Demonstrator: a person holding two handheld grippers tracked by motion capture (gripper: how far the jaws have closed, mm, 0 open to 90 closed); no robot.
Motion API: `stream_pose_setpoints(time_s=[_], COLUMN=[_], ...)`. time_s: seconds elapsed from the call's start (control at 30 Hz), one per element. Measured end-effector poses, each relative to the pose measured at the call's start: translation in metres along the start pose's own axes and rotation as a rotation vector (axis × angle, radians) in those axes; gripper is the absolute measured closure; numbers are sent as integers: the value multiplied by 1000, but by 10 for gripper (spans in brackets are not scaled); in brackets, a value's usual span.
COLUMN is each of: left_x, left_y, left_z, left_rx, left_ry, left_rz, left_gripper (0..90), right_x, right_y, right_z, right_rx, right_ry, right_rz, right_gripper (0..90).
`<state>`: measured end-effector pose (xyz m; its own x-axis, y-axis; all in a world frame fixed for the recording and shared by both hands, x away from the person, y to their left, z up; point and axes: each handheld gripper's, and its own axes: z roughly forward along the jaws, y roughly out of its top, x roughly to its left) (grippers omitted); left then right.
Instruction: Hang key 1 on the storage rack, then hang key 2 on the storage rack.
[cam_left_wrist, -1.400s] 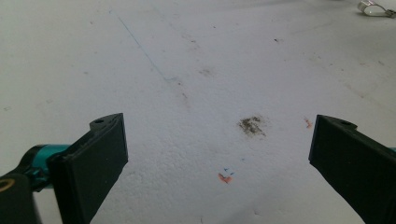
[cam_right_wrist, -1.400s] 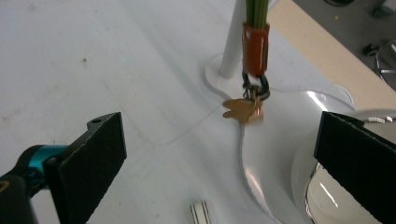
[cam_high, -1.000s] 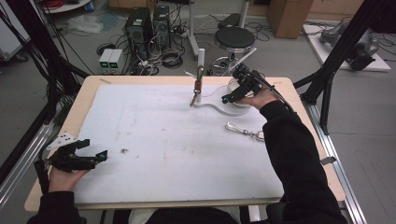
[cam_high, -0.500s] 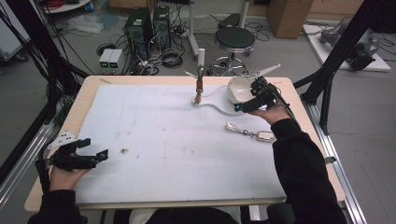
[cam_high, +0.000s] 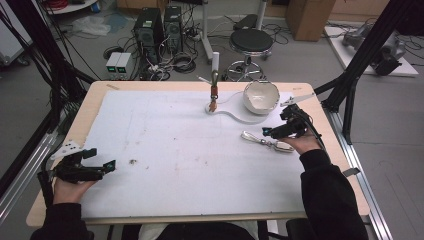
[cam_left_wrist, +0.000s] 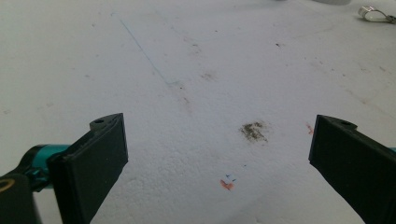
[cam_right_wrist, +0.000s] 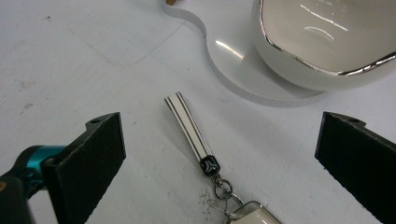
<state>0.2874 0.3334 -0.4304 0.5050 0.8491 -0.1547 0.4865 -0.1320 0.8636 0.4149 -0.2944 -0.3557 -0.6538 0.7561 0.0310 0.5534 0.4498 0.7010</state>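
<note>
White-strapped keychain (cam_right_wrist: 194, 135) (probably a fob) lies flat beside bowl (cam_right_wrist: 322, 42).

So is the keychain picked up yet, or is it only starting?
Only starting. The keychain lies flat on the table, untouched. The right gripper hangs above it, jaws wide open either side of the strap. Closing and lifting are left, maybe into the bowl. The left gripper waits open, far off.

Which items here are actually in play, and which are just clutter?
In play:
- right tongs, open over the key fob
- key fob with striped strap
- white bowl on its white stand

Lying about:
- left tongs, open above bare table
- brown stain
- upright clamp post
</note>
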Motion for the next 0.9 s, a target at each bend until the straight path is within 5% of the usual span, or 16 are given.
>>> stream_pose_setpoints(time_s=[0.9], left_x=[0], left_y=[0], left_z=[1], left_rx=[4], left_ry=[-5], left_rz=[0], left_gripper=[50], right_x=[9], right_y=[-7], right_z=[54], right_rx=[91], right_ry=[14], right_rz=[-49], right_gripper=[8])
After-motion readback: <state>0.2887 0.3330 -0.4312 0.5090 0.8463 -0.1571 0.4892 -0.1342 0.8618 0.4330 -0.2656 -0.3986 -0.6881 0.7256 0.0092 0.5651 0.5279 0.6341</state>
